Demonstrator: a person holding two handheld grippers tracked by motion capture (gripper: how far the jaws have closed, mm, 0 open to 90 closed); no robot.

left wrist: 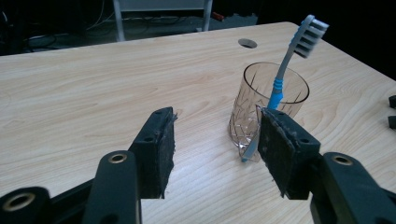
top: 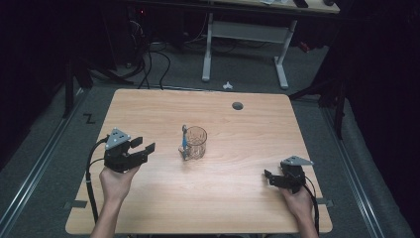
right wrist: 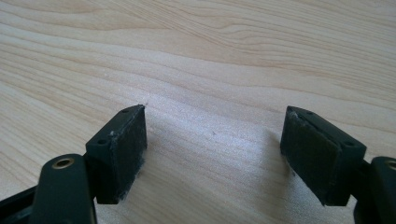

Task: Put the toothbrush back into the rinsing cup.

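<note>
A: Where is the toothbrush (left wrist: 285, 77) from each tool?

B: It stands in the clear glass cup (top: 194, 143) near the middle of the worktop (top: 237, 198). From the left tool (top: 144, 147) it lies ahead and a little toward its right jaw. In the left gripper view the cup (left wrist: 261, 105) sits just beyond that jaw's tip, not between the jaws. The right tool (top: 269, 176) is well apart from it, low over bare wood near the worktop's edge.

A: So the left one is nearer?

B: Clearly. Its jaws already face the cup.

A: How does the brush lie?

B: Its long axis is nearly upright, tilted, with the bristled head above the rim, away from the left tool, and the blue handle running down inside the glass.

A: And the jaws?

B: Both tools stand spread apart, holding nothing. In the right gripper view the right tool (right wrist: 212, 154) has plain worktop (right wrist: 210, 60) between its pads.

A: What does the coming move turn on?

B: I'd judge the left tool needs to shift toward its right jaw's side and rise to the handle above the rim.
</note>
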